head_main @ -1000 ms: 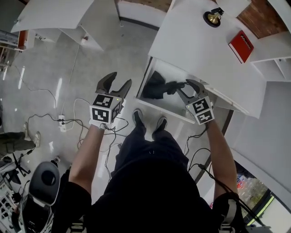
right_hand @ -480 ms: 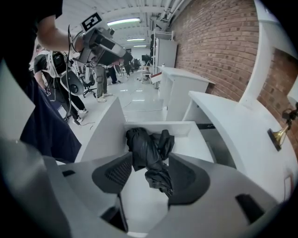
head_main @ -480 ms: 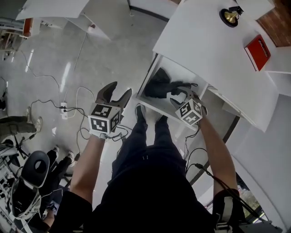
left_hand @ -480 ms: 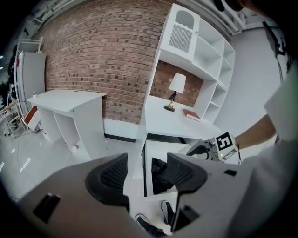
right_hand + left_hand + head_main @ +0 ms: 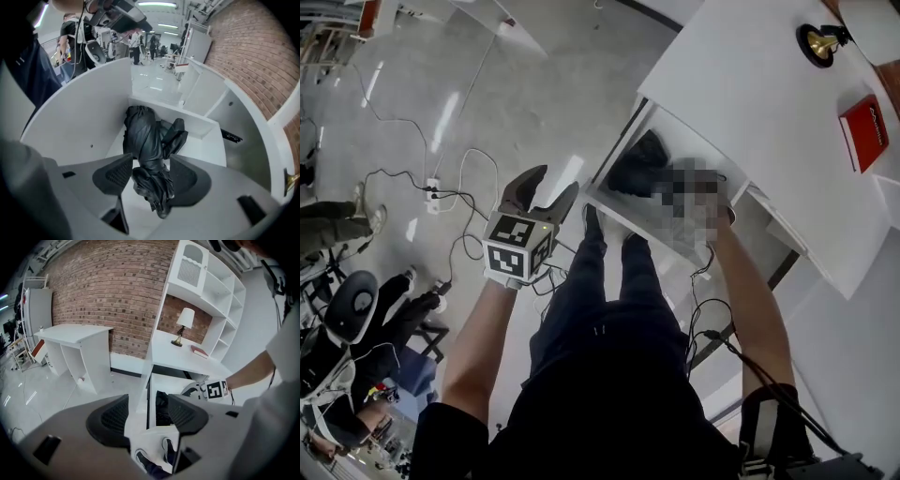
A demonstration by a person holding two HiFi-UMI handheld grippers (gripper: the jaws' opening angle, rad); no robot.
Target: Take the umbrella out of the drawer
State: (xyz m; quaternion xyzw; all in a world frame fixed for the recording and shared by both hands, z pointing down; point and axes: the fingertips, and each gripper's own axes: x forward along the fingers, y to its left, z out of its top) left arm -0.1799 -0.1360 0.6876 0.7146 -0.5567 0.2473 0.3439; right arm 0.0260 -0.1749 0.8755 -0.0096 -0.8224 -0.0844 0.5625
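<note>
Black folded umbrella (image 5: 149, 140) lies in the open white drawer (image 5: 84, 122), lengthwise, crumpled near end toward the right gripper camera. Right gripper (image 5: 151, 177) is down inside the drawer with its fingers (image 5: 115, 176) spread wide. They sit either side of the umbrella's near end, close to the fabric, not squeezed on it. In the head view a mosaic patch covers that gripper; the umbrella (image 5: 636, 167) shows as a dark bundle at the drawer's left end. Left gripper (image 5: 551, 184) hangs over the floor just left of the drawer front (image 5: 619, 208), fingers (image 5: 529, 180) wide apart and empty. Person's shoes (image 5: 592, 225) stand right at the drawer front. White worktop (image 5: 741, 94) above the drawer carries a red book (image 5: 863, 133) and a brass-based lamp (image 5: 818, 42). Cables (image 5: 459, 187) trail on the grey floor at left.
</note>
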